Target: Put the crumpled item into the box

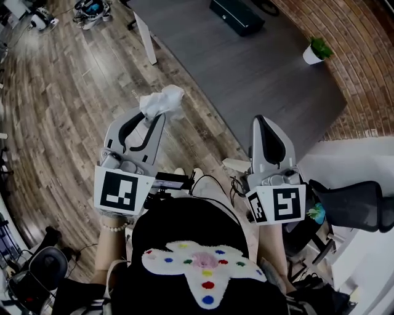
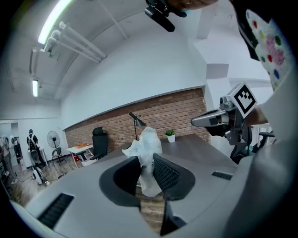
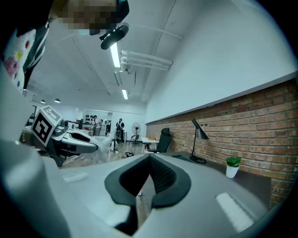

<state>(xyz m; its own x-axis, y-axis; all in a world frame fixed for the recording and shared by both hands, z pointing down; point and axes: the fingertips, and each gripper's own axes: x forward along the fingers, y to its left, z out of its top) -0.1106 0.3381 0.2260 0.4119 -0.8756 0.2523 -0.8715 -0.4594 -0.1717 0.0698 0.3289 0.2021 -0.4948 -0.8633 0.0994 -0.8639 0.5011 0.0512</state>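
Note:
The crumpled item [image 1: 163,101] is a white wad of thin plastic or paper, held in the air over the wooden floor. My left gripper [image 1: 157,117] is shut on it, and in the left gripper view the wad [image 2: 148,151] stands up between the two dark pads. My right gripper [image 1: 263,123] hangs level at the right, shut with nothing in it. Its jaws meet in the right gripper view [image 3: 148,162]. A dark flat box-like thing [image 1: 237,15] lies on the grey table at the top of the head view; I cannot tell whether it is the box.
A grey table [image 1: 258,74] runs along a brick wall [image 1: 357,55], with a potted plant [image 1: 316,50] and a desk lamp [image 3: 199,139] on it. A black office chair [image 1: 357,206] is at my right. A white table leg [image 1: 146,38] stands ahead.

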